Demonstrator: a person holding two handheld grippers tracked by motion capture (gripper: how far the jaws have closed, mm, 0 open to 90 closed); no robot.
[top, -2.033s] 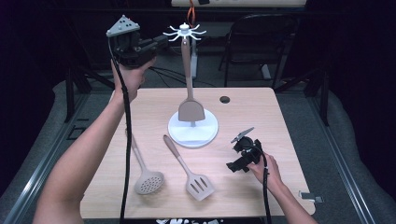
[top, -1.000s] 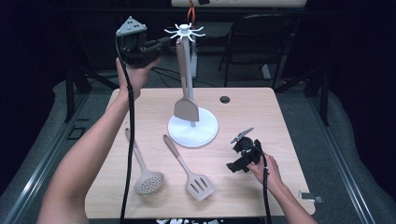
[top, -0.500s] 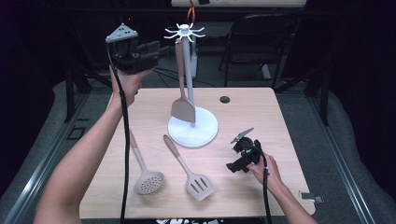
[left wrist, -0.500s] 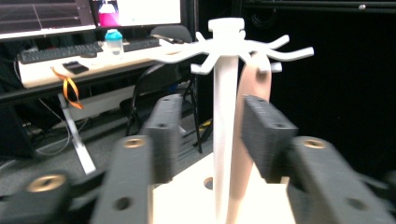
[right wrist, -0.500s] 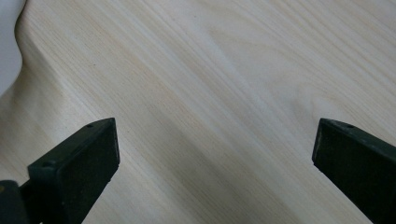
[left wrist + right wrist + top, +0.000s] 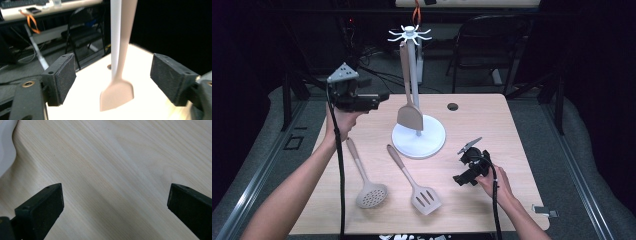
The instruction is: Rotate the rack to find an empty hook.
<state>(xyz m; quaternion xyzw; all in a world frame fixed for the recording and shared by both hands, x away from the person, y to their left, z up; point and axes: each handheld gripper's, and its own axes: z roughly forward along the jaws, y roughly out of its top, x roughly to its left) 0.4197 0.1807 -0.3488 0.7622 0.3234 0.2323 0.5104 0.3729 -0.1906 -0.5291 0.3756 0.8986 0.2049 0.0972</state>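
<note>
A beige solid spatula hangs from the top hooks of a white utensil stand, its blade just above the round base. My left gripper is held in the air left of the stand, level with the blade and apart from it. Its jaws have just been opening. In the left gripper view my left gripper stands open; the spatula and the stand's pole are ahead, untouched. My right gripper rests on the table at the right, and in its own view it is open over bare wood.
A beige skimmer and a slotted turner lie on the wooden table in front of the stand. A black round grommet sits at the back. A dark chair stands beyond the far edge.
My left gripper has let go of the spatula's handle near the stand's top, opened, and dropped down and to the left. The spatula now hangs free. The right gripper has not moved.
</note>
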